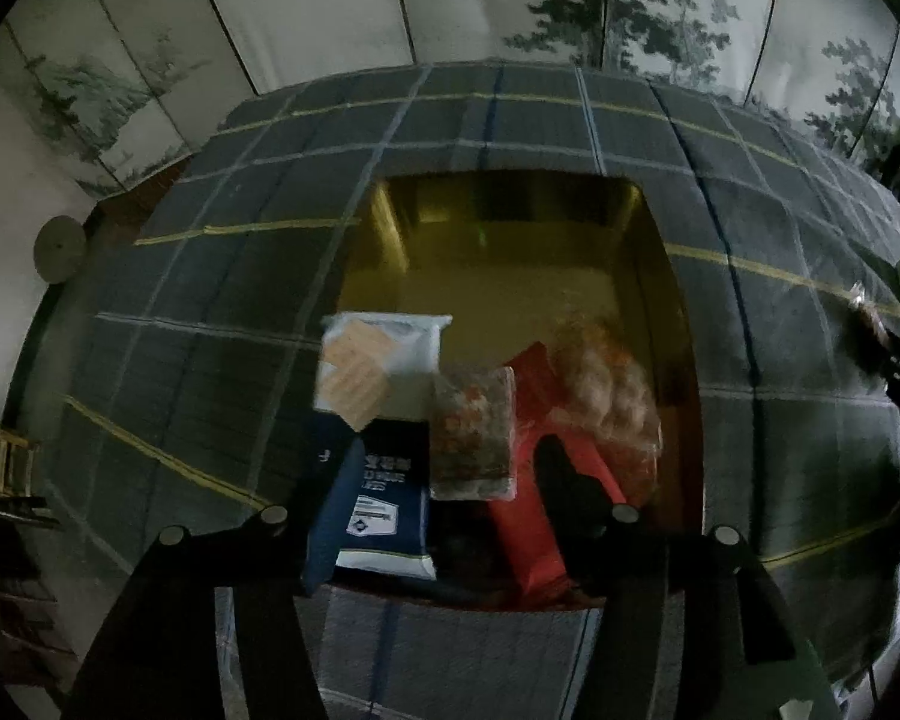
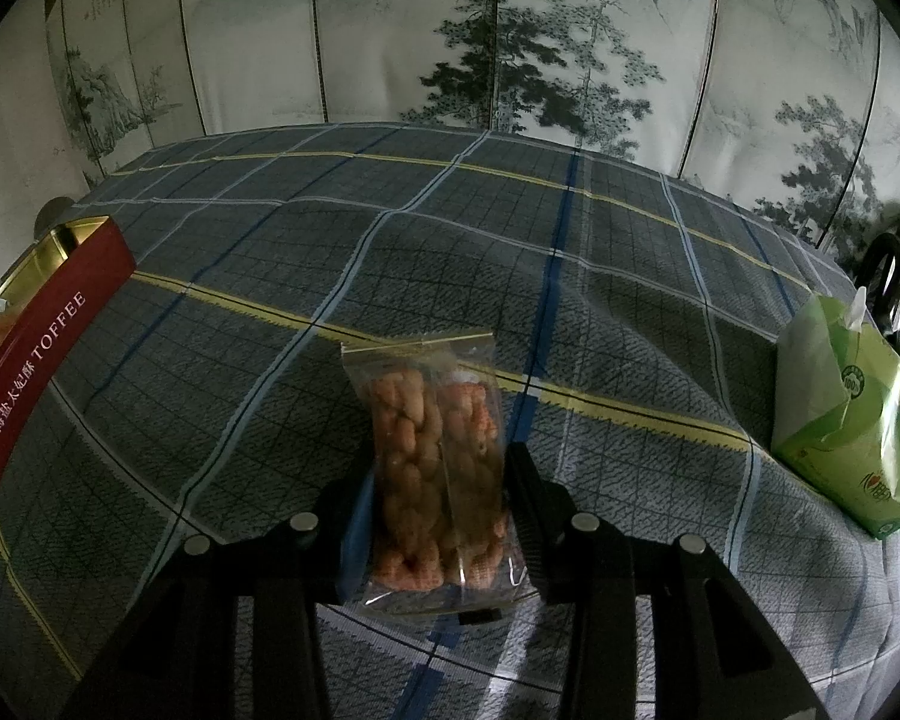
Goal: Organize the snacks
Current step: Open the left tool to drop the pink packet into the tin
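In the left wrist view an open gold tin [image 1: 510,252] sits on the plaid cloth. Inside it lie a white cracker packet [image 1: 390,342], a dark blue packet [image 1: 384,504], a clear packet of brown snack [image 1: 471,432], a red packet [image 1: 528,534] and a blurred clear bag of orange twists [image 1: 612,390]. My left gripper [image 1: 444,498] hovers open over the tin's near end, with no pad pressing on the brown packet below it. In the right wrist view my right gripper [image 2: 441,504] is shut on a clear bag of orange twisted snacks [image 2: 432,450], held just above the cloth.
The tin's red side lettered TOFFEE [image 2: 48,348] stands at the left edge of the right wrist view. A green tissue pack [image 2: 846,420] lies on the cloth at the right. A painted folding screen [image 2: 510,30] stands behind the table, and a dark chair back [image 2: 894,276] is at the far right.
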A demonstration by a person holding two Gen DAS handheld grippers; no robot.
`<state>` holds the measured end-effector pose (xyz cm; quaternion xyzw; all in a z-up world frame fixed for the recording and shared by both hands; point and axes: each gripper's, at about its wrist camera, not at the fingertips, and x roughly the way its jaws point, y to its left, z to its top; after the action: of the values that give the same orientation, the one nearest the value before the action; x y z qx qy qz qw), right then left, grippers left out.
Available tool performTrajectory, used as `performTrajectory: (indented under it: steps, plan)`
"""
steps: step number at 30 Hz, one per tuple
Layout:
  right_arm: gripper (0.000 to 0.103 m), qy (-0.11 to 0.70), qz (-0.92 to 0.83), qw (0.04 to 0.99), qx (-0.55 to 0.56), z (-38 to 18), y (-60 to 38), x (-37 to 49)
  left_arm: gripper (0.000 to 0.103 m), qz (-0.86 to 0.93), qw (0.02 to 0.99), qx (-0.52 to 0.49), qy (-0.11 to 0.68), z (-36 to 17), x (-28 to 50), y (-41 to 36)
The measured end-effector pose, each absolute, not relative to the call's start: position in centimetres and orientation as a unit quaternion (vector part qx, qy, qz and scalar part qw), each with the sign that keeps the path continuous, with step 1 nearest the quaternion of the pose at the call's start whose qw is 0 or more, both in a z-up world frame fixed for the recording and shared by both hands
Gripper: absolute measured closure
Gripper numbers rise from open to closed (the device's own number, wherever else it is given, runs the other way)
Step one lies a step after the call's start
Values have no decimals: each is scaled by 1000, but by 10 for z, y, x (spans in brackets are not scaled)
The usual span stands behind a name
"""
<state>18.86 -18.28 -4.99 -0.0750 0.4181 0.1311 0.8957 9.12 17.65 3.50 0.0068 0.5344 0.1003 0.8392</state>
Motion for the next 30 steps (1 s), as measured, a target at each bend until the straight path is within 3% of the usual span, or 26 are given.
performTrajectory:
  steps: [5, 30]
  plan:
    - [62, 418, 131, 896, -76, -50, -182, 188, 41, 101, 848, -5, 521, 47, 84, 177]
    - [62, 417, 131, 896, -76, -50, -183, 189, 35, 149, 851, -21, 503, 52, 35, 187]
